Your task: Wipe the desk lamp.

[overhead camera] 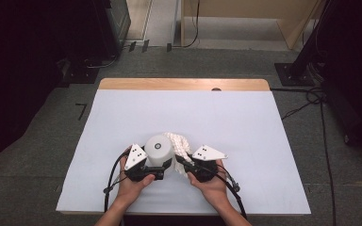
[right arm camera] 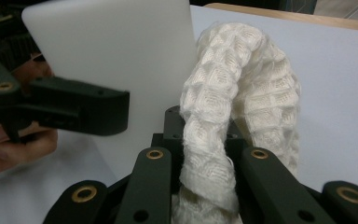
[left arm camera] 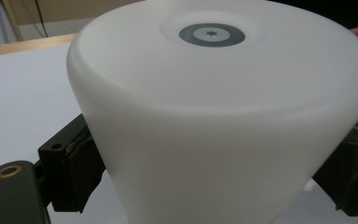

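Observation:
A white cup [overhead camera: 159, 148] stands upside down on the white table cover [overhead camera: 217, 117], a grey ring mark on its upturned base. My left gripper [overhead camera: 156, 165] is shut on the cup [left arm camera: 223, 116], with a black pad pressed against each side near the bottom [left arm camera: 81, 170]. To the cup's right, my right gripper [overhead camera: 185, 163] is shut on a white waffle-weave cloth [overhead camera: 179, 143]. In the right gripper view the cloth [right arm camera: 242, 88] rises from between the jaws [right arm camera: 200, 137], arches over and leans against the cup's wall [right arm camera: 116, 60]. One left-gripper jaw [right arm camera: 79, 112] crosses in front of the cup.
The table's wooden far edge [overhead camera: 184, 84] shows beyond the cover. Both hands hold the grippers close to the table's near edge, and cables [overhead camera: 111, 181] trail back from them. Dark equipment and floor cables [overhead camera: 311, 96] lie around the table.

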Action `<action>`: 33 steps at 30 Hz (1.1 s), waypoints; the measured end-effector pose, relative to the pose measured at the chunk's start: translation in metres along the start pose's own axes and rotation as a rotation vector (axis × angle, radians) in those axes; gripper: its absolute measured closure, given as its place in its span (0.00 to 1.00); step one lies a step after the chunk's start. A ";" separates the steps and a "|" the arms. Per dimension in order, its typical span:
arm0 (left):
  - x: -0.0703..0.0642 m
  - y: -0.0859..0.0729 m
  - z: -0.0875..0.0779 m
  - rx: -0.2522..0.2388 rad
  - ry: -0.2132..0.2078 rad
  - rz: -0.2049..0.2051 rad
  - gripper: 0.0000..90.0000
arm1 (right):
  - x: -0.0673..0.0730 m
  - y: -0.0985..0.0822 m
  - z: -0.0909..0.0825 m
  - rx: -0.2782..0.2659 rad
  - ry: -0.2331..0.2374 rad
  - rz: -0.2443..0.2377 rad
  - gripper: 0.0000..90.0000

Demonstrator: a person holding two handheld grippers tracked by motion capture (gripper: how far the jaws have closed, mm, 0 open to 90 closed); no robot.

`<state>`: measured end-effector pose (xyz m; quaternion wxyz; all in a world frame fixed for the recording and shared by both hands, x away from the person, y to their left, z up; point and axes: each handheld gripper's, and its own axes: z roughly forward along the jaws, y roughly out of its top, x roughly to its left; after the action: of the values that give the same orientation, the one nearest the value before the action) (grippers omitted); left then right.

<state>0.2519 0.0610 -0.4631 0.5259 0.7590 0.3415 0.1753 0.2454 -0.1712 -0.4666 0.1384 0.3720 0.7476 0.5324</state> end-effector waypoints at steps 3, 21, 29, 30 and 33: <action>-0.001 -0.001 0.003 0.017 0.002 0.014 0.09 | -0.003 0.002 -0.001 -0.011 0.001 -0.002 0.88; -0.002 -0.002 0.006 0.023 0.008 0.019 0.09 | -0.002 0.017 -0.012 -0.061 0.023 -0.035 0.88; 0.004 0.008 -0.010 -0.063 0.012 -0.007 0.09 | -0.002 0.002 0.005 0.031 0.021 -0.016 0.88; 0.005 0.009 -0.010 -0.066 0.015 -0.005 0.09 | -0.001 0.001 0.007 0.040 0.022 -0.015 0.88; 0.005 0.007 -0.008 -0.053 0.016 -0.004 0.09 | 0.000 0.001 0.007 0.039 0.020 -0.013 0.88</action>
<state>0.2526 0.0685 -0.4538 0.5433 0.7428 0.3425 0.1891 0.2506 -0.1661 -0.4682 0.1273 0.3644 0.7617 0.5205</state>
